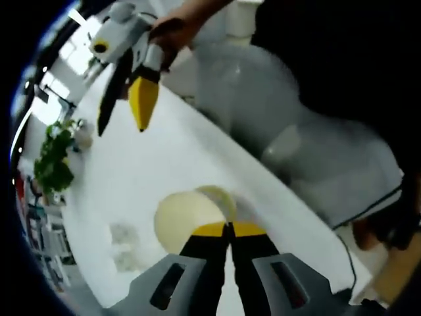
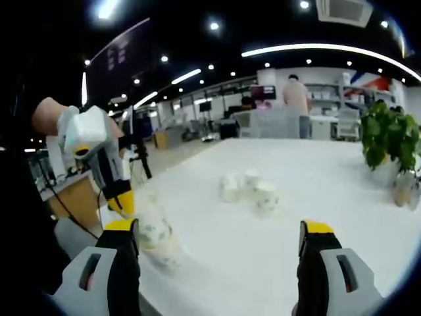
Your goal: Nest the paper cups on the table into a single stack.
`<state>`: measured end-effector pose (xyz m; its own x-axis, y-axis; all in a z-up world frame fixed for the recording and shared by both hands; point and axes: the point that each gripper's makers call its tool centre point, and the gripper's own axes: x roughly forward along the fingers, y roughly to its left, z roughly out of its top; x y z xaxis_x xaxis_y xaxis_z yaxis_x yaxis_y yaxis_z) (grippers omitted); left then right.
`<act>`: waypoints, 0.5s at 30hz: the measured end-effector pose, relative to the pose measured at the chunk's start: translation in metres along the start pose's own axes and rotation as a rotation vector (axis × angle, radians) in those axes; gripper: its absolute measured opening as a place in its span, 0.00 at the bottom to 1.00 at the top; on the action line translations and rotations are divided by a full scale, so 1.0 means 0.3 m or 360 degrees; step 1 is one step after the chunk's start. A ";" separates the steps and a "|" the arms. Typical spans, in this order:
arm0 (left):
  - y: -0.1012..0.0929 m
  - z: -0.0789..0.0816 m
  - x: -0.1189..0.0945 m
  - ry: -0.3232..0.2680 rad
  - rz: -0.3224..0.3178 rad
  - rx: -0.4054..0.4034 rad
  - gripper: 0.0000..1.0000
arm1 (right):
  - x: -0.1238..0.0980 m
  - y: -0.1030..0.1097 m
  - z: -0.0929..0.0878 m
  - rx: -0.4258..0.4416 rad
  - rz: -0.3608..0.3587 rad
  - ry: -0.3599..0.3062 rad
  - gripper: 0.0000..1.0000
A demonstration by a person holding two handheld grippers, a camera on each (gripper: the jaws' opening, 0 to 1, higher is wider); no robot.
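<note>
We saw the left tool (image 1: pixel 229 228) with jaws closed together, yellow tips touching, pinching the rim of a paper cup (image 1: pixel 187 220) at the near edge of the white bench (image 1: pixel 164 151). In the left gripper view the cup's open mouth faced the camera, so its long axis ran roughly along the jaws; a second rim (image 1: pixel 220 197) sat just behind it, looking nested, though blur kept us from being sure. In the right gripper view the same cup (image 2: pixel 154 230) hung at the left tool (image 2: pixel 122 204), tilted, its patterned wall showing, low at the near left of the bench (image 2: pixel 329 178).

The right tool (image 2: pixel 220 234) was spread wide, nothing between its jaws. In the left gripper view it (image 1: pixel 125 108) hung above the bench, held by a hand (image 1: pixel 172 29).

Three more cups (image 2: pixel 248 187) stood mid-bench, clustered close. Their orientation was too blurred to call. A potted plant (image 2: pixel 389 138) sat at the far right; a person (image 2: pixel 297 99) stood far behind the bench.
</note>
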<state>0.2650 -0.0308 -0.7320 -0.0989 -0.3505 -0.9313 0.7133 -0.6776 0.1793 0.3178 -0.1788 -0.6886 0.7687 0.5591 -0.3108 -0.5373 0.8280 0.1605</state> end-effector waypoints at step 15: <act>0.003 0.001 0.059 0.0018 -0.0061 -0.0040 0.00 | -0.008 -0.014 -0.012 0.0040 -0.0016 -0.0011 0.99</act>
<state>0.2636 -0.0379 -0.7483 -0.1190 -0.3171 -0.9409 0.7261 -0.6741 0.1353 0.3168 -0.1838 -0.6919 0.7764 0.5510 -0.3060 -0.5209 0.8343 0.1808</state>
